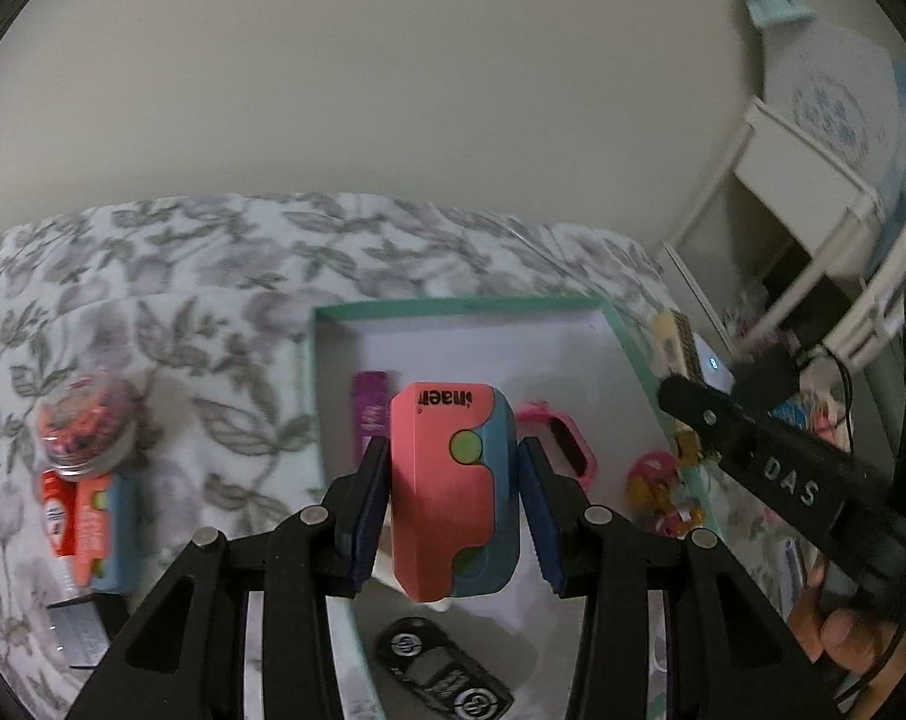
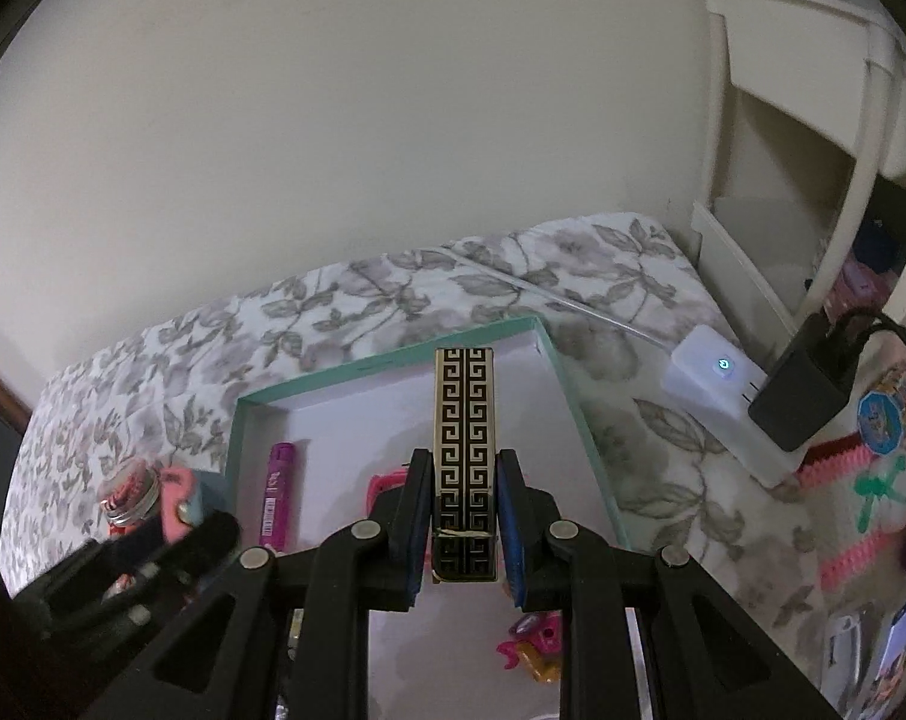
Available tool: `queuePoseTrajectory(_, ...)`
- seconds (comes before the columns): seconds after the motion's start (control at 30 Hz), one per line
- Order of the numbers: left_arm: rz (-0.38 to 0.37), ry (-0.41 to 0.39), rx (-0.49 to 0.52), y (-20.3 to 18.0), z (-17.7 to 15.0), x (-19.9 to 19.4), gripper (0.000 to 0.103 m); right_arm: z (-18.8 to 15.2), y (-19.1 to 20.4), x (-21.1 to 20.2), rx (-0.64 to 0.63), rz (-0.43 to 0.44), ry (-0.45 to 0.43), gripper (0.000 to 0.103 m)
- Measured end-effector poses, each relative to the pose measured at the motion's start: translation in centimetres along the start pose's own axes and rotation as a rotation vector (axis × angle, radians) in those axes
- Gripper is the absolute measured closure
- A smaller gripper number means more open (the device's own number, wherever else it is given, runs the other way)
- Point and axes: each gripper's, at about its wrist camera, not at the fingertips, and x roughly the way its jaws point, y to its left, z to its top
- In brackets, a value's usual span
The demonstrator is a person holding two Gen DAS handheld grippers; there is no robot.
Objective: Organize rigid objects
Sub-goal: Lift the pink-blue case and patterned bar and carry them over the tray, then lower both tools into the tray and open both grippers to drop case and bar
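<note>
My left gripper (image 1: 453,468) is shut on a coral and blue box (image 1: 453,486) and holds it above the teal-rimmed tray (image 1: 453,305). My right gripper (image 2: 462,480) is shut on a long black box with a gold key pattern (image 2: 464,450), held over the same tray (image 2: 393,363). In the tray lie a purple tube (image 1: 370,414), a pink watch-like item (image 1: 567,450), small pink and yellow toys (image 1: 657,483) and a black remote (image 1: 441,675). The right gripper's arm (image 1: 783,468) shows at the right of the left wrist view.
The tray lies on a floral bedspread (image 1: 213,252). Left of it are a jar of pink bits (image 1: 90,429), a red tube and a second coral box (image 1: 96,528). A white charger (image 2: 723,396) with a black plug, toys and a white shelf (image 2: 813,120) are at the right.
</note>
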Motion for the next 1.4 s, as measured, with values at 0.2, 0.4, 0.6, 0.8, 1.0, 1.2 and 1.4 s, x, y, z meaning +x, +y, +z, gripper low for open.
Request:
queuePoseTrajectory(0.2, -0.005, 0.003, 0.051, -1.3, -0.6, 0.9, 0.059, -0.1, 0.0, 0.6, 0.003, -0.003, 0.016, 0.081)
queuePoseTrajectory(0.4, -0.011, 0.007, 0.081, -1.9, -1.0, 1.6, 0.059, -0.3, 0.3, 1.2, -0.005, -0.008, 0.038, 0.081)
queuePoseTrajectory(0.6, -0.007, 0.04, 0.083, -1.8, -1.7, 2.9, 0.059, -0.9, 0.5, 2.9, -0.017, -0.006, 0.09, 0.081)
queuePoseTrajectory(0.8, 0.005, 0.031, 0.103, -2.1, -1.9, 3.0, 0.059, -1.7, 0.6, 4.5, -0.018, -0.007, 0.135, 0.081)
queuePoseTrajectory(1.0, 0.026, 0.027, 0.122, -2.2, -1.9, 3.1, 0.059, -2.1, 0.3, 5.2, -0.002, 0.002, 0.151, 0.081)
queuePoseTrajectory(1.2, 0.024, 0.033, 0.121, -2.2, -1.8, 3.1, 0.059, -2.1, 0.2, 5.1, -0.006, -0.011, 0.158, 0.078)
queuePoseTrajectory(1.4, 0.021, 0.044, 0.123, -2.3, -1.8, 3.0, 0.057, -1.6, 0.4, 4.1, -0.03, -0.032, 0.136, 0.078)
